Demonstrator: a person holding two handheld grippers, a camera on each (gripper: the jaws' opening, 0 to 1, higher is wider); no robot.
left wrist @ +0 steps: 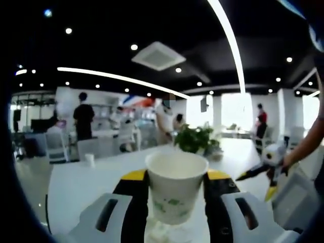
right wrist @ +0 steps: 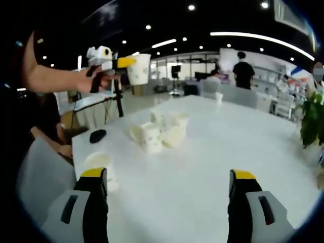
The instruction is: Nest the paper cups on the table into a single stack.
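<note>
one white paper cup with faint green print [left wrist: 176, 186] sits upright, open mouth up, pinched between two yellow-tipped jaws and raised off the white table [right wrist: 212, 167]; in the right gripper view the same cup [right wrist: 138, 68] hangs high above the table's far corner. a jumble of white paper cups [right wrist: 159, 132] lies mid-table, some tipped on their sides, touching one another. another white paper cup [right wrist: 99, 164] stands upright near the table's near edge, apart from the pile.
</note>
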